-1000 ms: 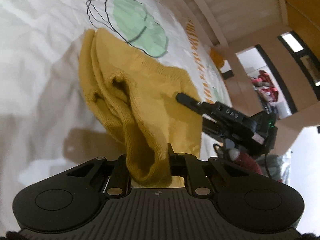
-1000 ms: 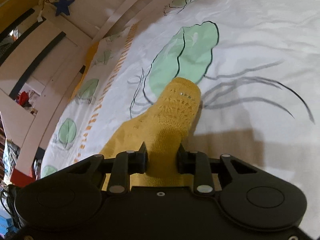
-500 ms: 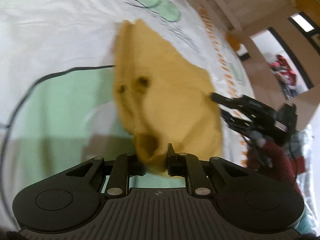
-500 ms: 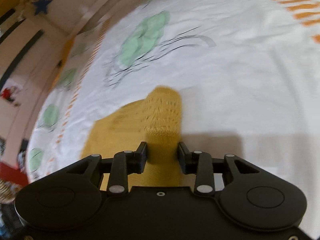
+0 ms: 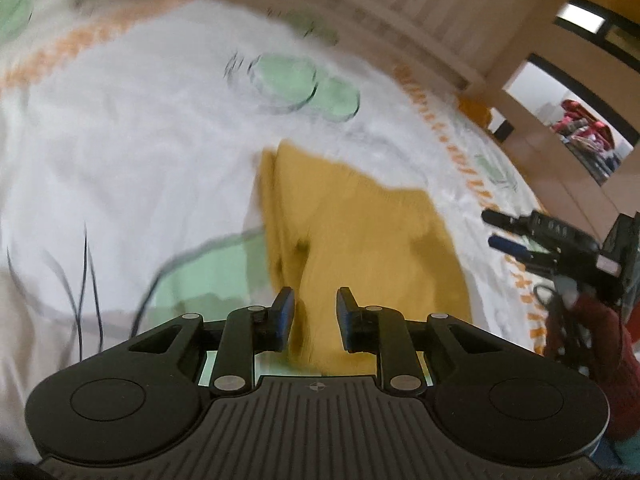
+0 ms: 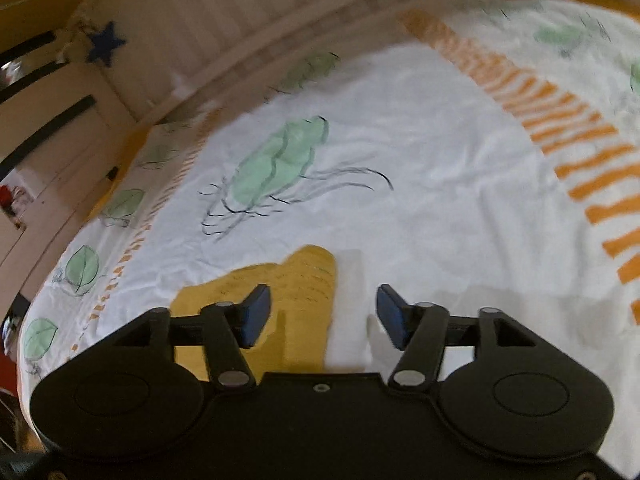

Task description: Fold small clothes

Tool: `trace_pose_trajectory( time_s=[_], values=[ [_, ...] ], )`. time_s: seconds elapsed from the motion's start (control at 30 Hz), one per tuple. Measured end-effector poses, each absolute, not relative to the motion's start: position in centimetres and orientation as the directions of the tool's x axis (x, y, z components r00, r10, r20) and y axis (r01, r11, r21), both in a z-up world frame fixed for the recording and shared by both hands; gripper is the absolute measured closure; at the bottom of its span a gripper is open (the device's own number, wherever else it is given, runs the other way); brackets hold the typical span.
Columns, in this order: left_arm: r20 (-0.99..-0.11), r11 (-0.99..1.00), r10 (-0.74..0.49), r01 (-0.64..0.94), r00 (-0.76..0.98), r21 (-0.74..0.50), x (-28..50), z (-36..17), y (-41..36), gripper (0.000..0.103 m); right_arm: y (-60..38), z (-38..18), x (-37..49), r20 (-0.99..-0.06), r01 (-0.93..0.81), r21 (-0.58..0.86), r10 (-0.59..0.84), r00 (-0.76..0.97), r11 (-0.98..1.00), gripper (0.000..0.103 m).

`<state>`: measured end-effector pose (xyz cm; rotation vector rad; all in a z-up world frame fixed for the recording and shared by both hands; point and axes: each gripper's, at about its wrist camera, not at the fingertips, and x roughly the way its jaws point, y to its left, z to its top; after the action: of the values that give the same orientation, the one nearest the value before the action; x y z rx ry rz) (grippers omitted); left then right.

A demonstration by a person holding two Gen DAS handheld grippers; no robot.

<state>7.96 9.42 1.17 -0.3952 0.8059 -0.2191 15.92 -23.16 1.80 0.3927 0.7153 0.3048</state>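
Observation:
A mustard-yellow knit garment (image 5: 360, 240) lies flat on the white bed sheet (image 5: 140, 140) with green leaf prints. My left gripper (image 5: 316, 312) hovers over its near edge. Its jaws are opening, and the cloth shows through the narrow gap, with the pads off it. In the right wrist view a yellow sleeve (image 6: 308, 280) rests on the sheet (image 6: 420, 160). My right gripper (image 6: 322, 312) is opening wide above it, and its left finger (image 6: 256, 312) overlaps the sleeve without pressing. The right gripper (image 5: 494, 230) also shows at the right of the left wrist view, off the garment's edge.
A slatted wooden bed rail (image 6: 280, 20) with a blue star (image 6: 106, 42) runs along the far side. Orange dashed borders (image 6: 560, 128) cross the sheet. A red sleeve (image 5: 600, 340) holds the right gripper. A doorway (image 5: 580, 132) opens at the far right.
Both grippers were shut on the yellow garment and have let go. Their jaws have spread and drawn back, and the garment now lies on the sheet.

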Motion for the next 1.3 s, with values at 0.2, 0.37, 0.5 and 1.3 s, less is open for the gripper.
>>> trace_pose_trajectory(
  time_s=[0.2,0.37,0.5,1.3],
  values=[
    [-0.645,0.934,-0.299,0.076,0.703,-0.350,11.4,1.8,7.5,0.073,-20.0,2.6,15.2,-0.559,-0.262,0.312,0.399,0.727,0.913,0.033],
    [-0.668,0.955,-0.249,0.062,0.701,-0.291,13.8,0.1,6.4,0.072,-17.0,2.4,15.3,-0.550,-0.359,0.198,0.407,0.729,0.912,0.033],
    [-0.706,0.946,-0.224,-0.023,0.671,-0.322,14.2,-2.2,7.5,0.071,-14.5,1.8,15.8,-0.539,-0.444,0.128,0.438,0.720,0.887,0.033],
    [-0.656,0.979,-0.093,-0.051,0.749,-0.197,10.8,-0.1,7.5,0.009,-16.6,3.8,13.6,-0.469,-0.338,0.195,0.390,0.792,0.921,0.000]
  ],
)
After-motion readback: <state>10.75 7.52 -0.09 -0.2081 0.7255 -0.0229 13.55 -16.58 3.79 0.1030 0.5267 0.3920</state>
